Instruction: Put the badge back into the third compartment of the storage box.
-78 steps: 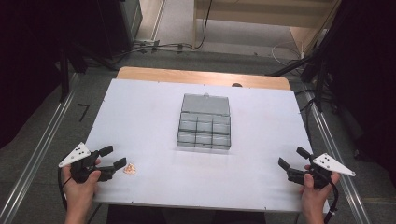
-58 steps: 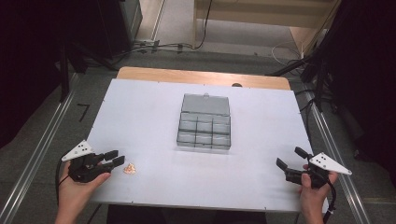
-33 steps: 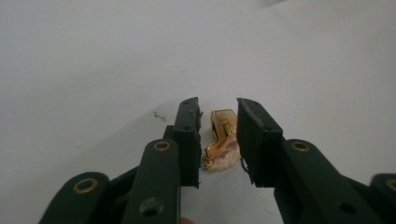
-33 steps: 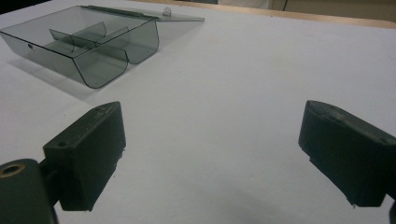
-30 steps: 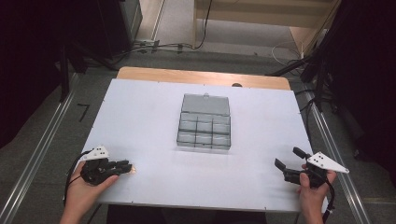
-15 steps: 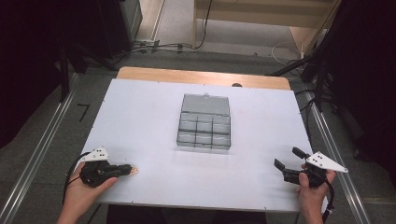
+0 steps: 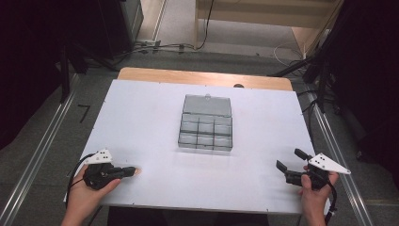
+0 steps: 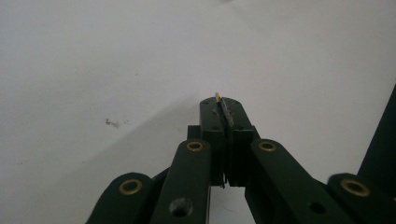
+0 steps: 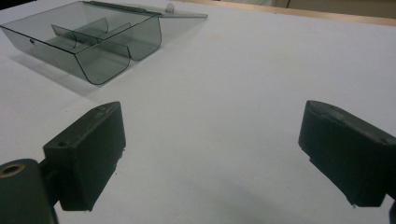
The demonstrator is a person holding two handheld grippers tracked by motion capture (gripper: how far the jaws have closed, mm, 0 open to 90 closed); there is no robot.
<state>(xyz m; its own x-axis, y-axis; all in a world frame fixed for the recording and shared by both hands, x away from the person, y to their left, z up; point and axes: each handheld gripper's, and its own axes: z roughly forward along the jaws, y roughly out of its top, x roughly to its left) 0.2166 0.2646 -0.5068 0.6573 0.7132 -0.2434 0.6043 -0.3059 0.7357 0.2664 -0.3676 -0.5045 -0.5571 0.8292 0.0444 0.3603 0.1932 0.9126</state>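
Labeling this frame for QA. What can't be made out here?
- Piece pinched in the left gripper: just a yellowish sliver past the shut jaws; too small to identify.
- High view: that spot is a blurred orange smudge.
- Box compartments: contents too small to tell.

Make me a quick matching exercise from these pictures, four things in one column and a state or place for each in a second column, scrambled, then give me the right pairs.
Things:
1. left gripper
2. right gripper
3. compartment box
4. bare wood strip

States or places:
A. lid swung open, at the table's middle
B. jaws spread wide, nothing between them
C. along the table's far edge
D. jaws closed on a small golden piece

Pairs: 1-D, 2-B, 3-A, 4-C
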